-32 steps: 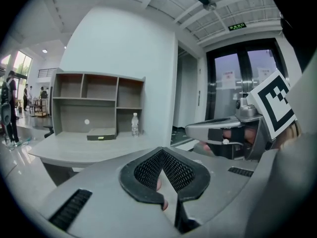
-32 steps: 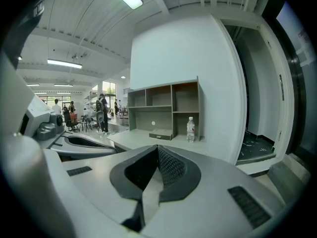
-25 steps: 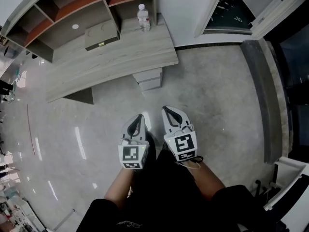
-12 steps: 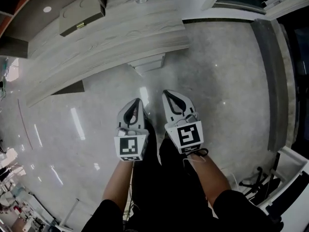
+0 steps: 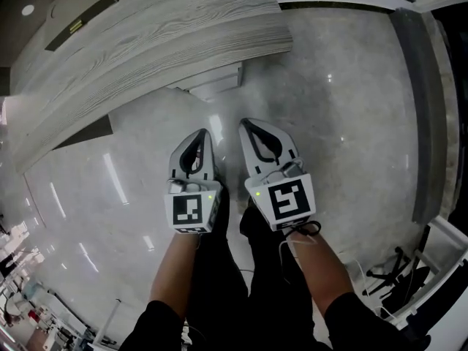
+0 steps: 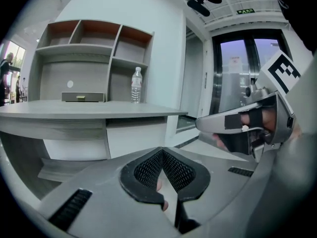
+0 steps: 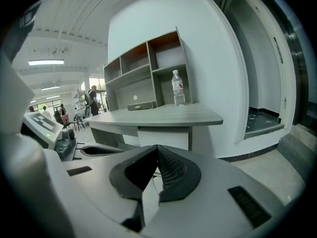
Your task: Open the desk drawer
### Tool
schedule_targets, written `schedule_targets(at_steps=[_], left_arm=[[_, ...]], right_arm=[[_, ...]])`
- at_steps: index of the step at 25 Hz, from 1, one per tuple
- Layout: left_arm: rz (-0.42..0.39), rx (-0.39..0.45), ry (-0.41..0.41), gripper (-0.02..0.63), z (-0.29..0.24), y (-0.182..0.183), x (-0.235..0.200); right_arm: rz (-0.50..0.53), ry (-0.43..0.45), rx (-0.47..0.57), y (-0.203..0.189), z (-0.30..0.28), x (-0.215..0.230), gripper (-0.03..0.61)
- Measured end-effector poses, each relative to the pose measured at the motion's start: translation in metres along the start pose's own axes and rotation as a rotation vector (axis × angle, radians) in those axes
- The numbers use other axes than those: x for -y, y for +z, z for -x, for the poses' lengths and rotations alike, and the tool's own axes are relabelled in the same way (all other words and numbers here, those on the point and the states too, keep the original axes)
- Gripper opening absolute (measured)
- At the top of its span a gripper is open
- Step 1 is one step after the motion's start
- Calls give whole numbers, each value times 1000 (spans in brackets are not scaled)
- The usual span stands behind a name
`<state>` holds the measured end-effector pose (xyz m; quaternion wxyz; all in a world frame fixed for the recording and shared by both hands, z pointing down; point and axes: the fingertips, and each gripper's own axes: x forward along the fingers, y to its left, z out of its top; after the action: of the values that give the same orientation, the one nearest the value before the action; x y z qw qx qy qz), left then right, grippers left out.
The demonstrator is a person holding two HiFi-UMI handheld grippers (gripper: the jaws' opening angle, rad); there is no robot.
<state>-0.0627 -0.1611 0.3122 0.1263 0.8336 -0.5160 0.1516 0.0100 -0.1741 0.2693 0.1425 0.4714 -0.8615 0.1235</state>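
The grey wood-grain desk (image 5: 168, 31) runs across the top of the head view. Its white drawer unit (image 5: 216, 85) sits under the right end. Both grippers hang side by side over the floor, pointing at the desk and well short of it. My left gripper (image 5: 206, 132) is shut with nothing in it, and so is my right gripper (image 5: 243, 123). In the left gripper view the jaws (image 6: 162, 150) meet at the tip, with the drawer front (image 6: 134, 138) ahead. In the right gripper view the shut gripper (image 7: 157, 147) faces the drawer front (image 7: 163, 139) below the desktop (image 7: 158, 117).
A water bottle (image 6: 136, 85) and a flat grey box (image 6: 83, 97) stand on the desk below open wall shelves (image 6: 94, 48). Polished grey floor (image 5: 329, 123) lies between me and the desk. A doorway with a raised threshold (image 7: 267, 128) is to the right.
Both grippers have sunk together, staying shut. The head view has closed in on the desk, so the shelves and the bottle have slid out of its top edge.
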Motion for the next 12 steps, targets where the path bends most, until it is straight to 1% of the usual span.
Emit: schedule_targets(at_steps=[3,8,10,12], left_arm=[[-27,31,-8,5,-10,-10,1],[-63,76,9,5,-31,-29,-20],[-62,111,5,5,-42,-34,-26],[-78,157,-10,5,-52,-39,-30]], right_arm=[[-26,1,14,-20,-12,9,6],[-93,-9,69,-46,-36,19,6],[-106,-5,89,-56,-48,20,6],[-123,-3,107,-66,-61,19,6]])
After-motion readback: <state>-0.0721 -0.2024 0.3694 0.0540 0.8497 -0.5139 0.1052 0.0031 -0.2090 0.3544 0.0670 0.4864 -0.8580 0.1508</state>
